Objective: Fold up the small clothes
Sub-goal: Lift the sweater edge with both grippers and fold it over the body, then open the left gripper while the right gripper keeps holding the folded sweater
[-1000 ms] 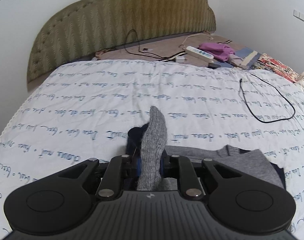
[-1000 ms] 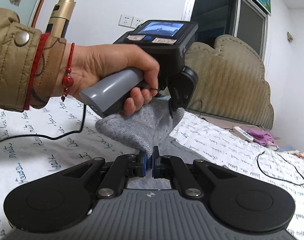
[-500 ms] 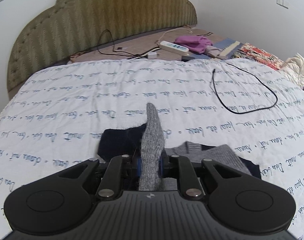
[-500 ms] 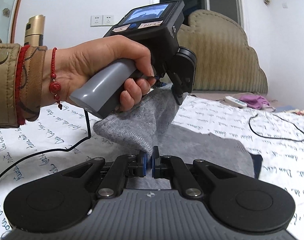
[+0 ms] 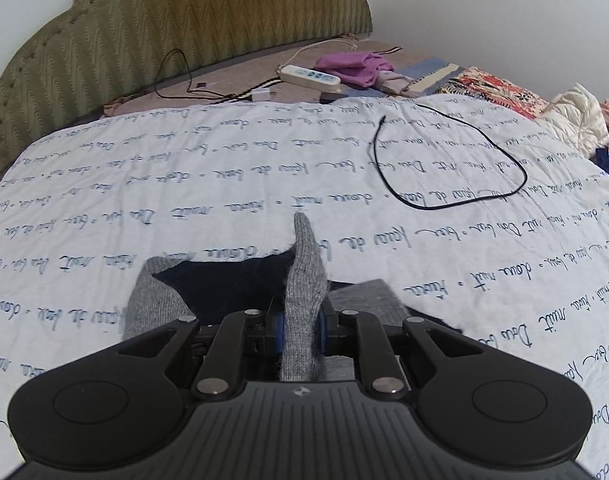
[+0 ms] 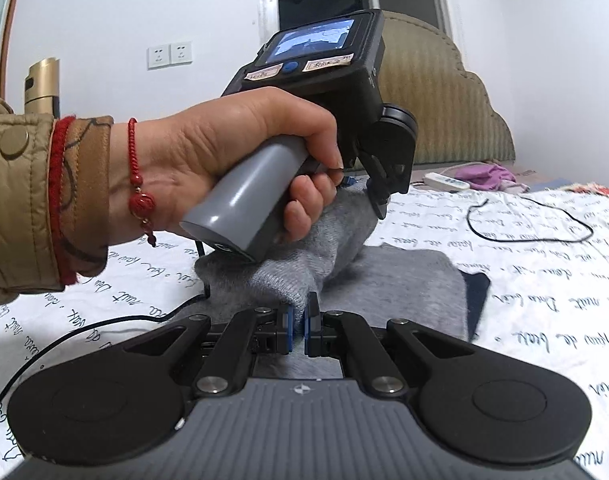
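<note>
White bedding (image 5: pixel 184 184) printed with rows of blue script covers the bed in the left wrist view, with a padded olive headboard (image 5: pixel 176 28) far ahead. The left tongs (image 5: pixel 300 332) are clamped on a fold of the grey knit garment (image 5: pixel 304 280), which stands up between the blue pads; dark navy fabric (image 5: pixel 232 280) lies just ahead and to the left of them. A black cable (image 5: pixel 456 164) loops on the bedding well ahead to the right, and a white power strip (image 5: pixel 310 77) lies beyond it.

From the right wrist, the right tongs (image 6: pixel 299 324) pinch a grey edge of the same garment (image 6: pixel 384 280), their pads nearly together. Just ahead, the left hand (image 6: pixel 232 152) grips the other tool's handle, its tongs (image 6: pixel 378 196) biting the raised cloth.
</note>
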Demonstrator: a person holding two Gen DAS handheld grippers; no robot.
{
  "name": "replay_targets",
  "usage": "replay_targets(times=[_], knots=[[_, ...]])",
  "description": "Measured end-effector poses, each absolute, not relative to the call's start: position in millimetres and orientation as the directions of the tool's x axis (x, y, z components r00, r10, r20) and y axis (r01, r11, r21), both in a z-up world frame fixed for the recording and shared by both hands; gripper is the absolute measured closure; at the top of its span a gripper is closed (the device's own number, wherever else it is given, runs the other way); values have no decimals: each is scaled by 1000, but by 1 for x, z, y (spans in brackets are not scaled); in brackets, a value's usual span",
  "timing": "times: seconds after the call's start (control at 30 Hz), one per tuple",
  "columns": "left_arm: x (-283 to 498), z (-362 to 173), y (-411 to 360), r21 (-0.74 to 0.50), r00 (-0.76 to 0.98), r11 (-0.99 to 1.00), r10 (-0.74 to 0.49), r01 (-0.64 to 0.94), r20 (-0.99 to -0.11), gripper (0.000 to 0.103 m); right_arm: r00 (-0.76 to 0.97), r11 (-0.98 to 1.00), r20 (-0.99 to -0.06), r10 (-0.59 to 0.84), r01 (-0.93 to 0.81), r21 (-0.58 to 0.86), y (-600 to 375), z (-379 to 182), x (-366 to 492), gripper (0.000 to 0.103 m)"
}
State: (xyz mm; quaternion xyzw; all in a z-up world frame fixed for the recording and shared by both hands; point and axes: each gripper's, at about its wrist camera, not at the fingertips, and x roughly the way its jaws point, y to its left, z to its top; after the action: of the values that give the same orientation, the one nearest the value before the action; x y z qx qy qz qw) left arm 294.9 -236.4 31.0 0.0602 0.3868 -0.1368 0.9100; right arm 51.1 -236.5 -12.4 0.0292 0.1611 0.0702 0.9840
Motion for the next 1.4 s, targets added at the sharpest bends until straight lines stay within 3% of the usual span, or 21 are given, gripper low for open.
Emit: replay_targets(times=[0.57,0.93,1.03,1.07,1.1,1.17,1.27,1.4], knots=[[290,10,-296,15,622,949,-194,314,-759,88,932,971,-332,142,-67,228,-284,-26,39,97],[287,2,-314,-23,565,920,-261,392,-783,87,900,921,-382,211,-52,386,-307,-40,43,96],[288,8,-309,-110,520,901,-338,420,-784,74,884,902,-402,240,-49,429,-311,-47,47,93],[288,11,-306,-137,514,897,-360,420,-778,63,880,896,-407,247,-47,442,-312,-49,48,88],[288,15,-303,-160,514,892,-382,423,-768,44,875,890,-412,255,-45,453,-313,-50,49,86],[283,26,-295,-178,542,887,-408,427,-734,26,866,879,-425,264,-35,476,-316,-54,52,84],[272,43,-280,-145,588,885,-409,443,-697,25,859,857,-425,286,-31,515,-321,-58,53,68],[249,54,-249,-104,621,888,-393,449,-678,25,853,807,-401,333,-39,589,-331,-62,54,55]])
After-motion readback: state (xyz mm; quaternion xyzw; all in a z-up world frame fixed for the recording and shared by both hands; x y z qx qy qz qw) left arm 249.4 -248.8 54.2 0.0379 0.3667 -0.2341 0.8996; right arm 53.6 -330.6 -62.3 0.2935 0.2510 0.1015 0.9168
